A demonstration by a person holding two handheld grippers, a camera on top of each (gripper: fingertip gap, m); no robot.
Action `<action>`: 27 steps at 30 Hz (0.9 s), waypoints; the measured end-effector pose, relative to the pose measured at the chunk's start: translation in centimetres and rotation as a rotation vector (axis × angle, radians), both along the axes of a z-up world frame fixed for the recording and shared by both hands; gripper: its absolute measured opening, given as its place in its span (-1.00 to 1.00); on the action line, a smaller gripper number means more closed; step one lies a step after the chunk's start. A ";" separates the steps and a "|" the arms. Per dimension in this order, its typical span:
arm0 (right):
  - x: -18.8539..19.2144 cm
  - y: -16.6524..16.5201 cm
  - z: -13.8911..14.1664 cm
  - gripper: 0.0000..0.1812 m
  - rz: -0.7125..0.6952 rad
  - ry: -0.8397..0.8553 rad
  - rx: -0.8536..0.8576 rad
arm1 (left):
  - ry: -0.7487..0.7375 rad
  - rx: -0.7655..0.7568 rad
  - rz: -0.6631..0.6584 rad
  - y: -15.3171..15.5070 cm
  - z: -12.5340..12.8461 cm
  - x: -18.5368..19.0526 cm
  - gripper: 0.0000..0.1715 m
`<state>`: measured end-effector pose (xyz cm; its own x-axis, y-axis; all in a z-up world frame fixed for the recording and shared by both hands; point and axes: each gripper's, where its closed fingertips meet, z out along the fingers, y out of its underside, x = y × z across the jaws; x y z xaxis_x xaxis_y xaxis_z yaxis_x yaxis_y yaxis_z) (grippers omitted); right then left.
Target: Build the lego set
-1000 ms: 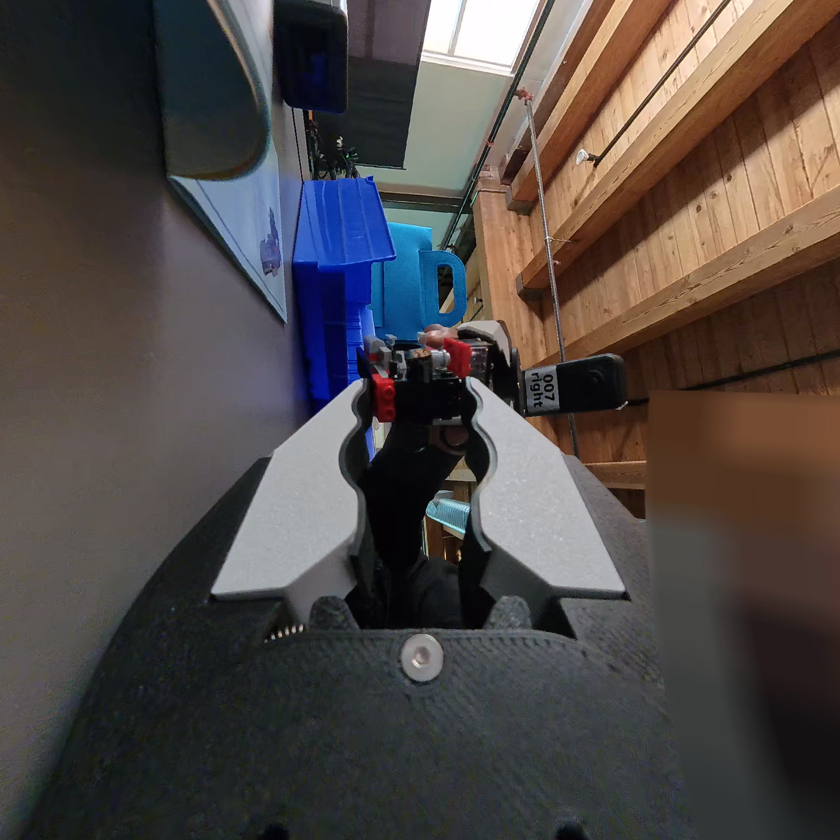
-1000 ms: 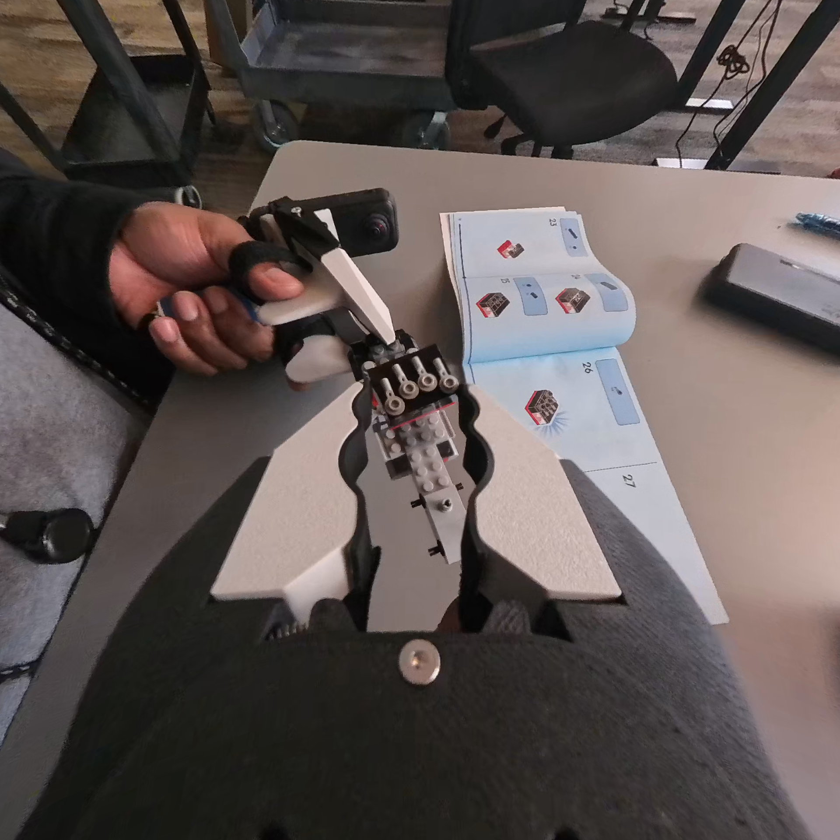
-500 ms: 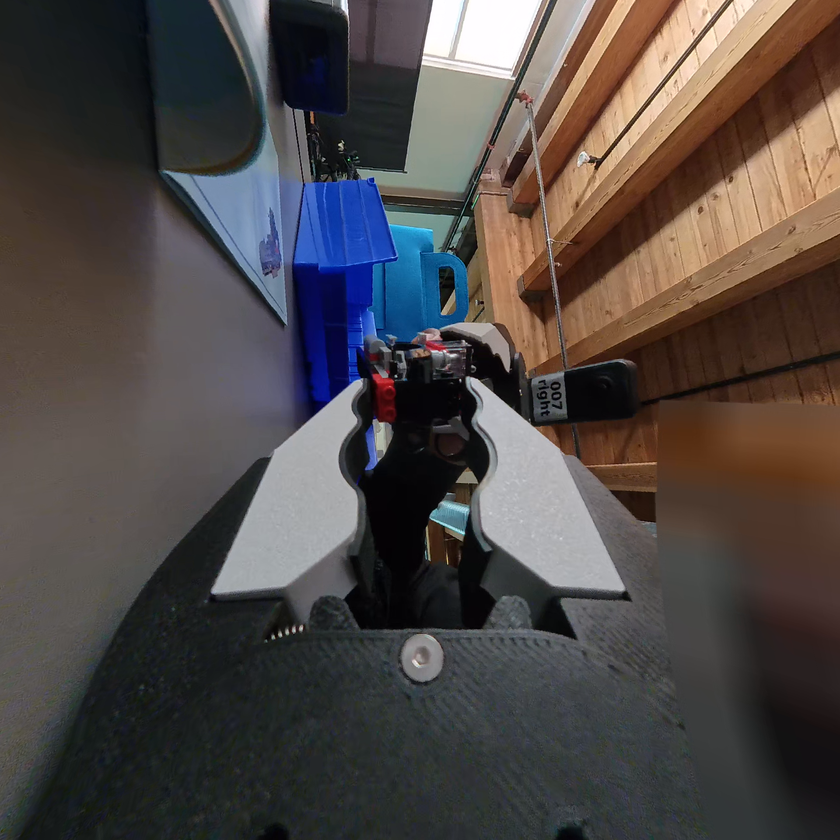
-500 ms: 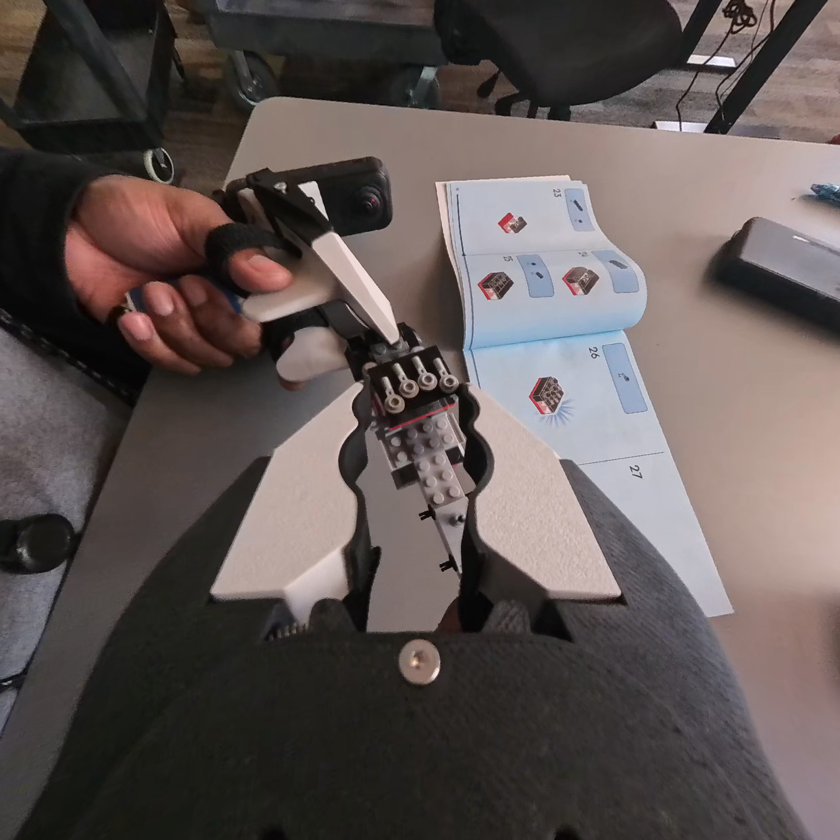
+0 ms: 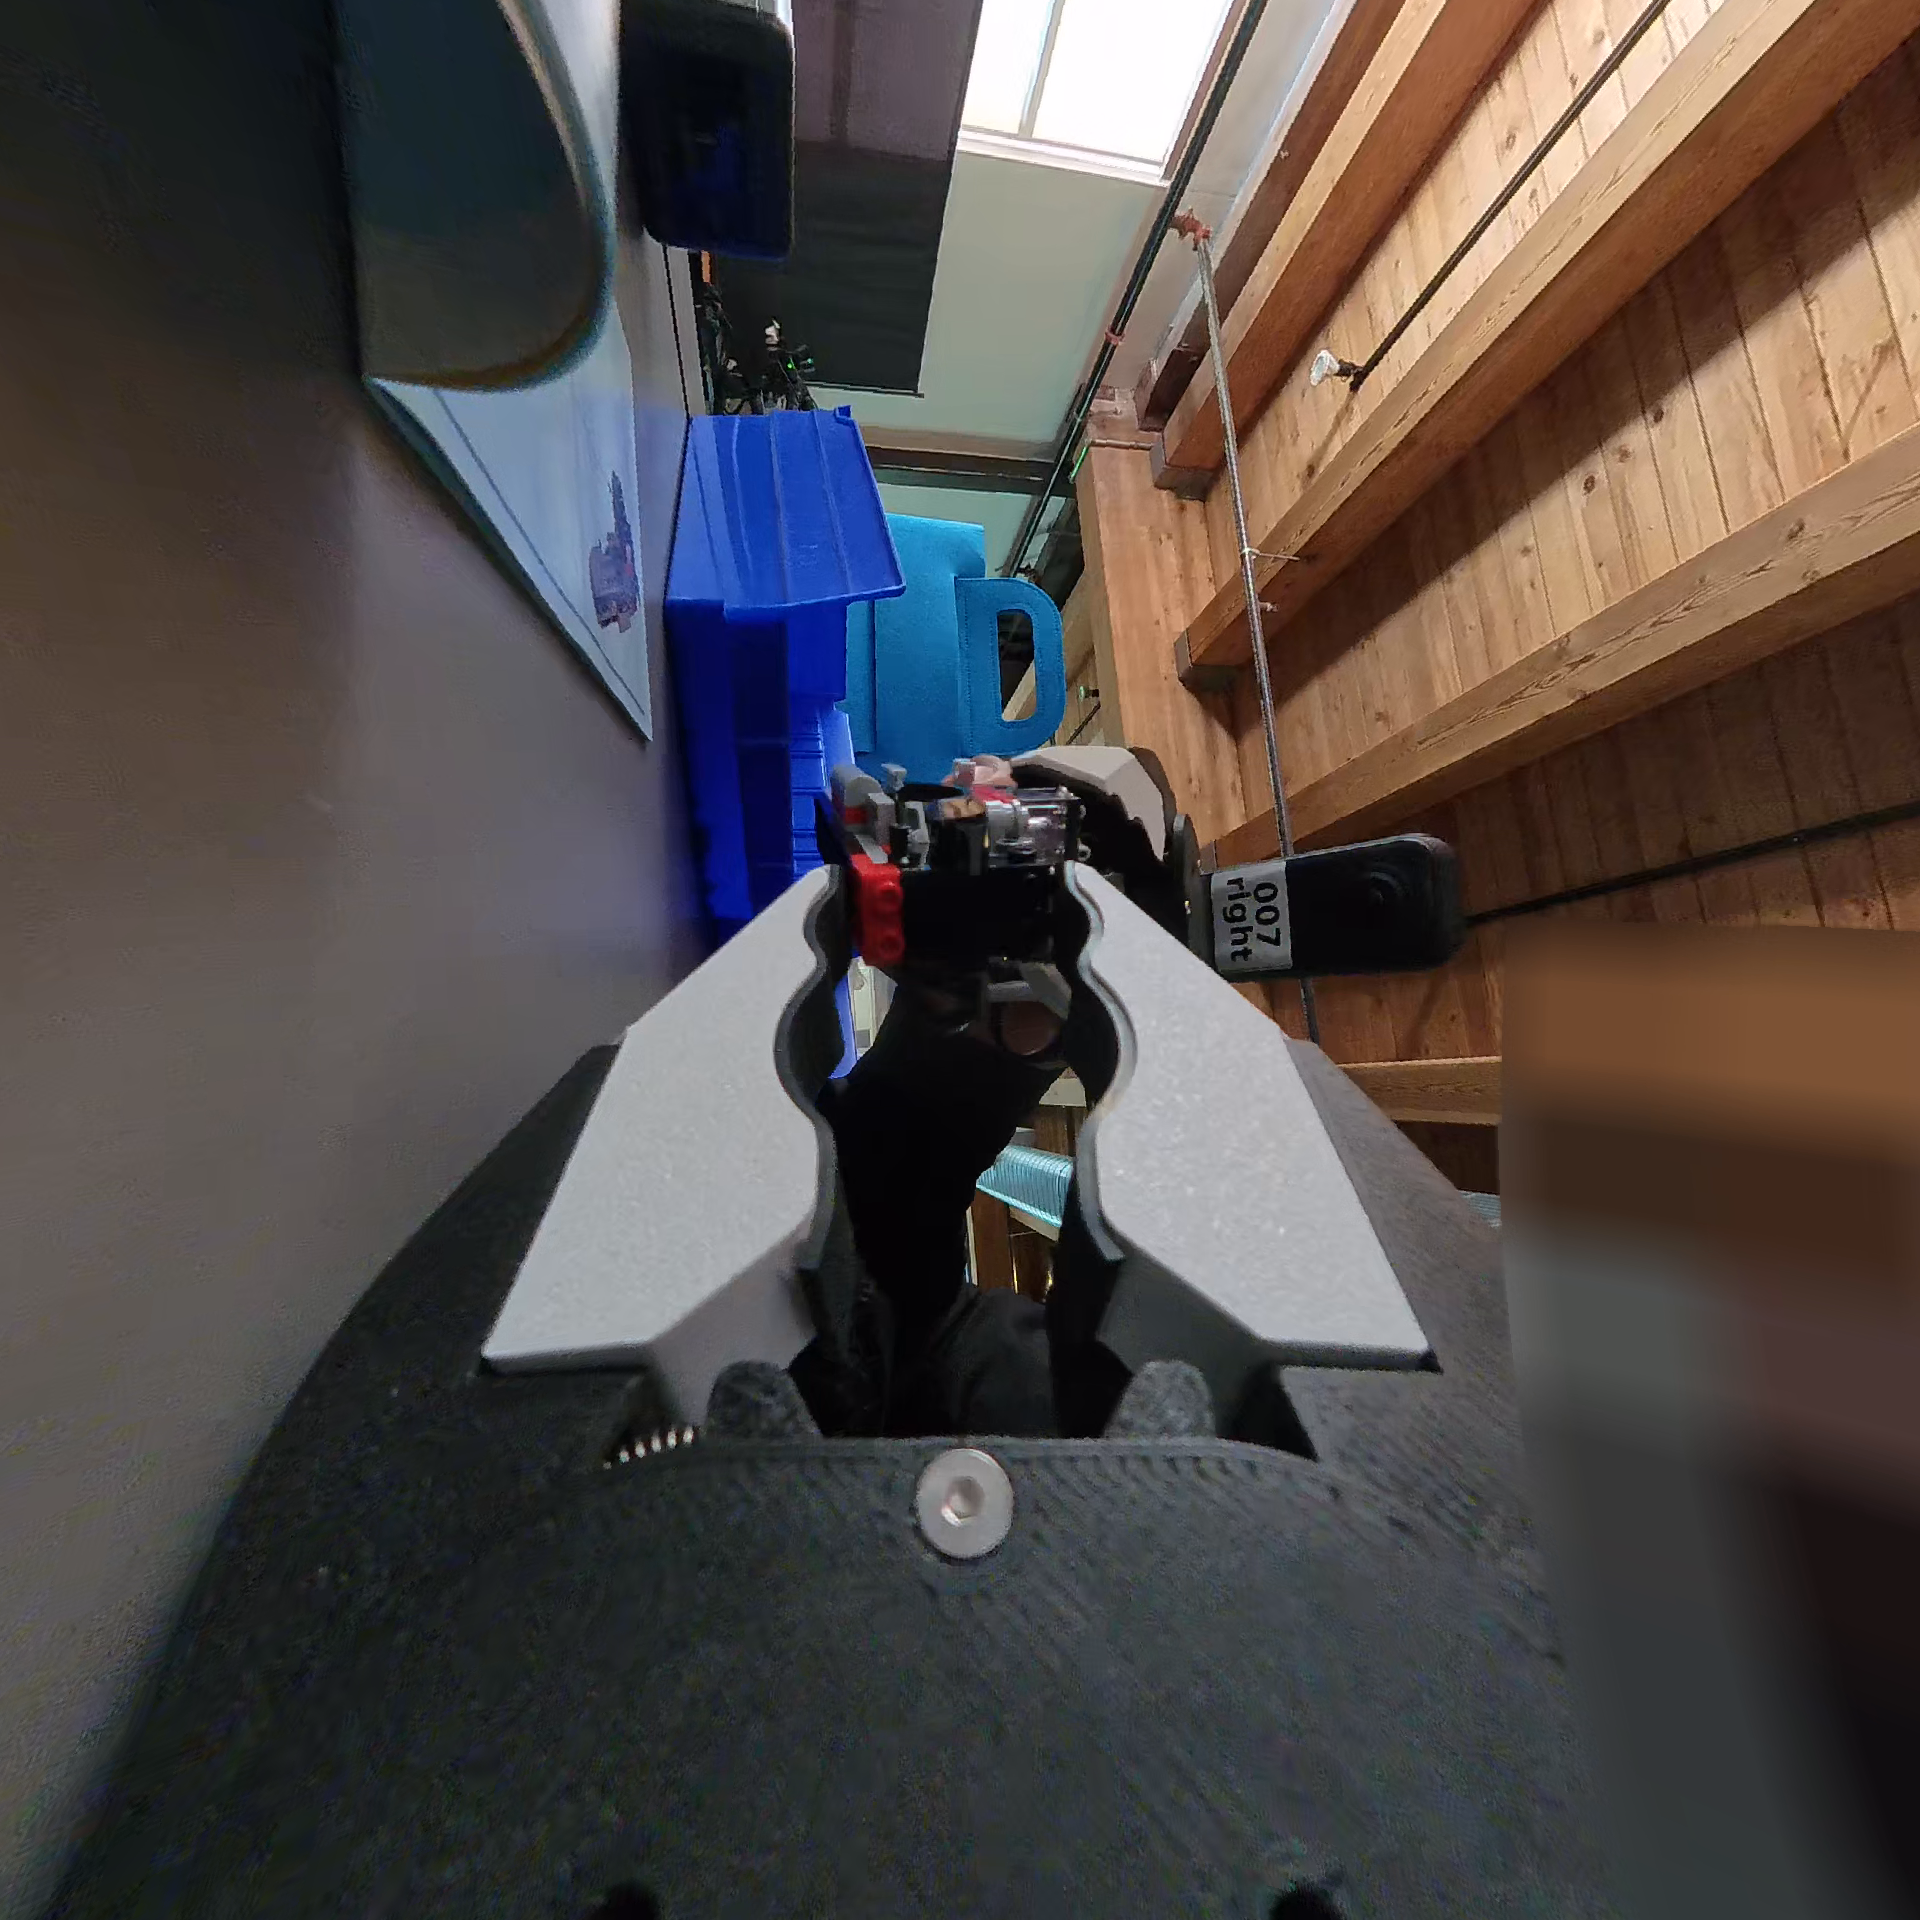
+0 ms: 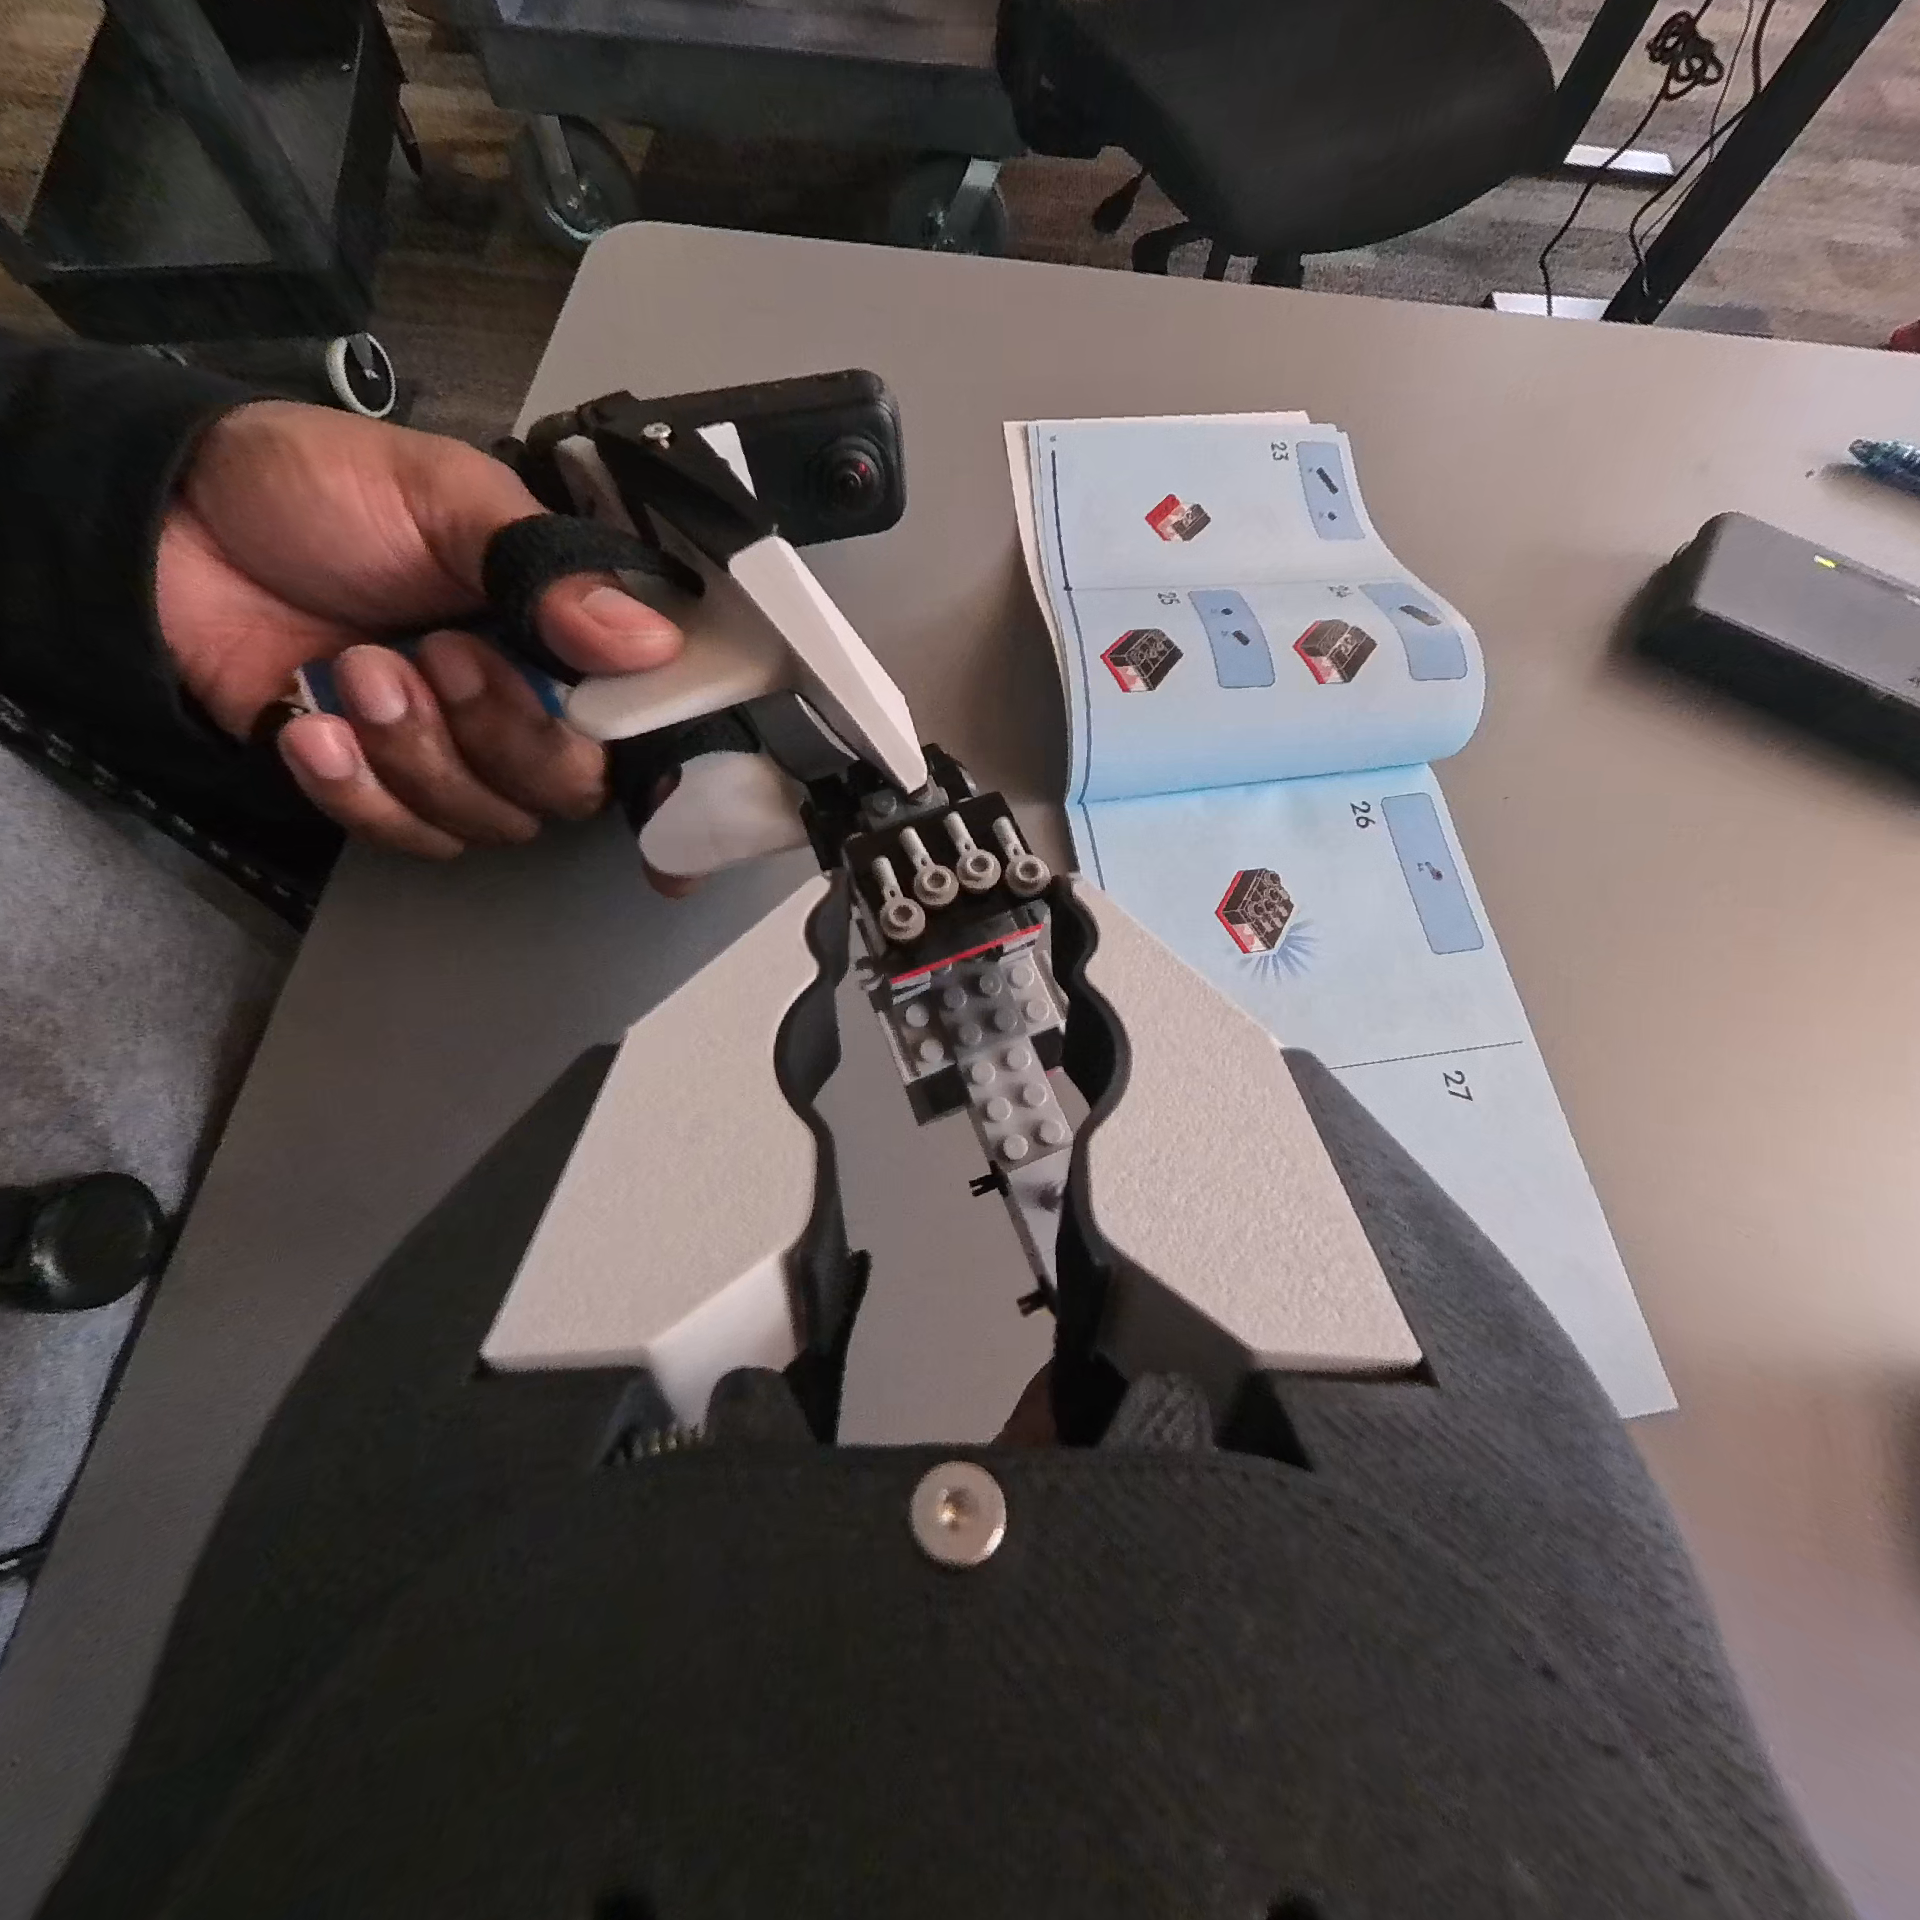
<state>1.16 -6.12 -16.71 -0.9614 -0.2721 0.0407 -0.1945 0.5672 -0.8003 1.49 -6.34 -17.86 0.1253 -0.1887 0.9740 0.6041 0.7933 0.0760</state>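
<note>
The lego model (image 6: 961,940) is a black block with a red stripe, several grey pins on top and a grey studded tail. My right gripper (image 6: 951,904) is shut on its sides above the grey table (image 6: 1351,343). My left gripper (image 6: 883,800), held by a hand (image 6: 364,623), clamps the model's far end from the left. In the left wrist view the left gripper (image 5: 951,883) is shut on the model (image 5: 966,904), which shows a red brick (image 5: 878,914) at its left side. The right gripper (image 5: 1101,821) is behind it.
An open light-blue instruction booklet (image 6: 1299,727) lies on the table to the right of the model. A black flat device (image 6: 1787,644) is at the far right. A black chair (image 6: 1278,114) and a cart (image 6: 727,83) stand beyond the table. A blue bin (image 5: 769,644) stands on the table.
The model has turned a little between the grippers, and its grey tail has swung toward my right gripper's right finger. Both grippers stay shut on it.
</note>
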 end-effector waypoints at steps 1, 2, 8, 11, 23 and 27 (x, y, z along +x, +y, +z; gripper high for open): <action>0.0 0.1 0.1 -0.55 0.001 0.000 -0.003 | 0.002 0.001 0.000 0.0 0.0 0.0 -0.54; 0.1 0.0 0.1 -0.54 0.001 0.000 -0.005 | 0.003 0.001 -0.001 0.0 0.1 0.0 -0.54; 0.0 0.3 0.4 -0.50 -0.002 0.001 -0.019 | 0.004 0.001 -0.003 0.2 0.1 0.0 -0.54; -0.3 0.5 0.5 -0.48 -0.009 0.006 -0.030 | 0.006 0.002 -0.002 0.2 0.1 -0.1 -0.54; -4.4 4.4 3.4 -0.29 -0.208 0.125 -0.276 | 0.012 -0.006 0.018 -0.2 0.4 -0.6 -0.55; -4.5 5.3 2.9 -0.24 -0.215 0.391 -0.375 | 0.012 -0.007 0.020 0.1 0.5 -1.1 -0.54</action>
